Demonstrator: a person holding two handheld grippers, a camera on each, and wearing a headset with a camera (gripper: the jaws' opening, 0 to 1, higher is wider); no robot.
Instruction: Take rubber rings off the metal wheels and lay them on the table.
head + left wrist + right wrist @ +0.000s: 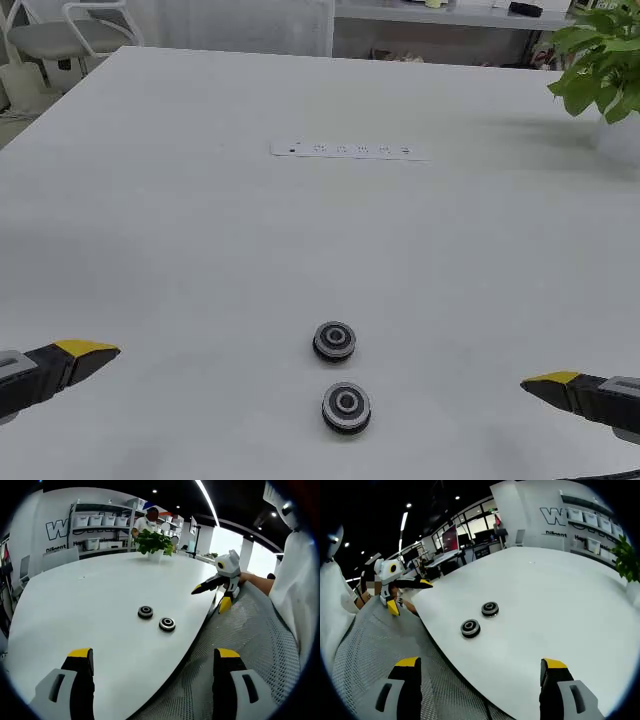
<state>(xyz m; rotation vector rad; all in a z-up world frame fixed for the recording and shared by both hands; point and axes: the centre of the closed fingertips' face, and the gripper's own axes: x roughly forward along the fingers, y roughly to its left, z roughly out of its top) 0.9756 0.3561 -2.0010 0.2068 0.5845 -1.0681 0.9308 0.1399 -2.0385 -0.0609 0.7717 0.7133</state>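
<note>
parted tongs [153, 653] [480, 662], two wheels [335, 341] [346, 407] between

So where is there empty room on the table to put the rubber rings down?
The big bare stretch of table lies between the power strip and the far wheel. There is also bare room on either side of the wheels, out toward the left gripper and right gripper. It is tight only between the far wheel and the near wheel.

The left gripper [153, 655] and right gripper [480, 663] have black jaws with yellow tips on pale grey bodies. Behind them the person wears a white top [300, 590].
</note>
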